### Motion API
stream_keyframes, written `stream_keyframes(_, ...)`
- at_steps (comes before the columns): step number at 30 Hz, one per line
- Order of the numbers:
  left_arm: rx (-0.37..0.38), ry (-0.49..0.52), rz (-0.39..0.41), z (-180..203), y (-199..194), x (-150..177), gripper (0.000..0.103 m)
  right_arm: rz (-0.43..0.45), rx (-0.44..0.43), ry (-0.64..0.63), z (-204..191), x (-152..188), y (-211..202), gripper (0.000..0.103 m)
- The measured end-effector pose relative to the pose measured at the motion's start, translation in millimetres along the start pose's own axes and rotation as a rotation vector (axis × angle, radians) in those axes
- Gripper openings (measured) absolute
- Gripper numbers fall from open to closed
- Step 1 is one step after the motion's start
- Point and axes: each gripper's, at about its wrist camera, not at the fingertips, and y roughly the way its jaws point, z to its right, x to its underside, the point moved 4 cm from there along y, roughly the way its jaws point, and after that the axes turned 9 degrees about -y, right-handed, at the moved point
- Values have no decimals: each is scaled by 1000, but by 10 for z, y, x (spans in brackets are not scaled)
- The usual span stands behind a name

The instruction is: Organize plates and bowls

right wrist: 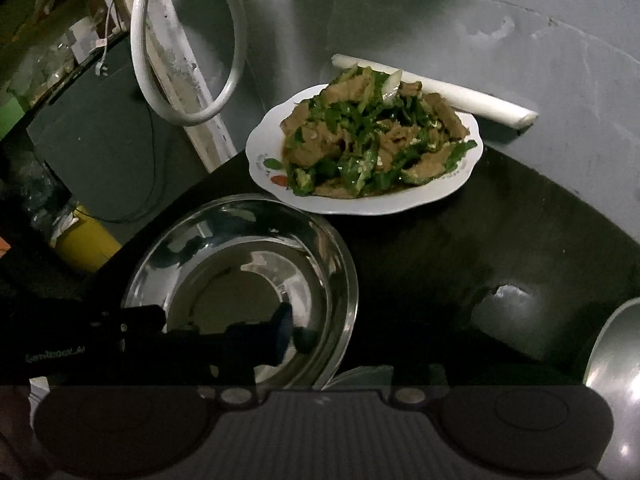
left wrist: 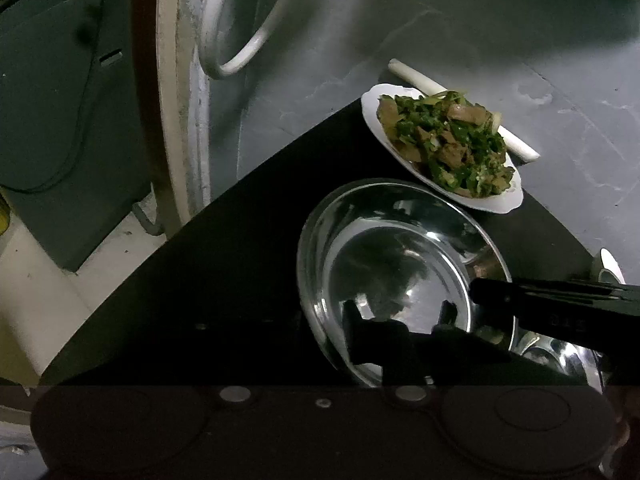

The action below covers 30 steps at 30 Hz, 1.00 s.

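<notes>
A shiny steel bowl (left wrist: 384,264) (right wrist: 244,280) sits on a black table (left wrist: 240,272) (right wrist: 460,248). Behind it stands a white plate of green vegetables and meat (left wrist: 444,144) (right wrist: 364,148). In the left wrist view my left gripper's dark fingers (left wrist: 360,336) reach over the bowl's near rim, and the right gripper (left wrist: 540,300) comes in from the right over the rim. In the right wrist view the left gripper (right wrist: 256,336) lies across the bowl from the left. The light is too dim to show how the jaws stand or whether they hold the rim.
A white leek stalk (left wrist: 472,112) (right wrist: 440,92) lies behind the plate by the grey wall. A white hose loop (left wrist: 240,40) (right wrist: 192,80) hangs at the back left. Another steel bowl's edge (right wrist: 616,360) (left wrist: 560,360) is at the right. A yellow container (right wrist: 84,244) stands beside the table.
</notes>
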Motion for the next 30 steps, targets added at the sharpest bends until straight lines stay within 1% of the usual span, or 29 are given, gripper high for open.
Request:
stream_keyframes(1, -4, 0, 3, -8, -5, 2, 22, -3, 1, -3, -12, 6, -3, 28)
stream_keyframes(2, -5, -4, 5, -22, -14, 3, 22, -7, 2, -3, -24, 13, -6, 25)
stream_keyframes(6, -12, -10, 17, -75, -66, 8, 22, -4, 10, -31, -101, 28, -38, 22)
stream_keyframes(8, -15, -6, 32, -95, -113, 15, 22, 4, 0, -27, -129, 30, -70, 20)
stream_keyframes(14, -13, 31, 62, -123, -267, 80, 22, 43, -28, -28, -225, 58, -230, 19)
stream_keyframes(17, -15, 47, 60, -130, -293, 151, 21, 52, -56, 5, -211, 120, -266, 18)
stream_keyframes(21, 0, 70, 74, -117, -388, 236, 21, 75, -85, 47, -178, 221, -343, 17)
stream_keyframes(26, 12, 112, 104, -47, -575, 322, 21, 130, -67, 31, -223, 292, -573, 17)
stream_keyframes(30, 49, 138, 125, 33, -723, 404, 21, 174, -56, 35, -233, 375, -818, 17)
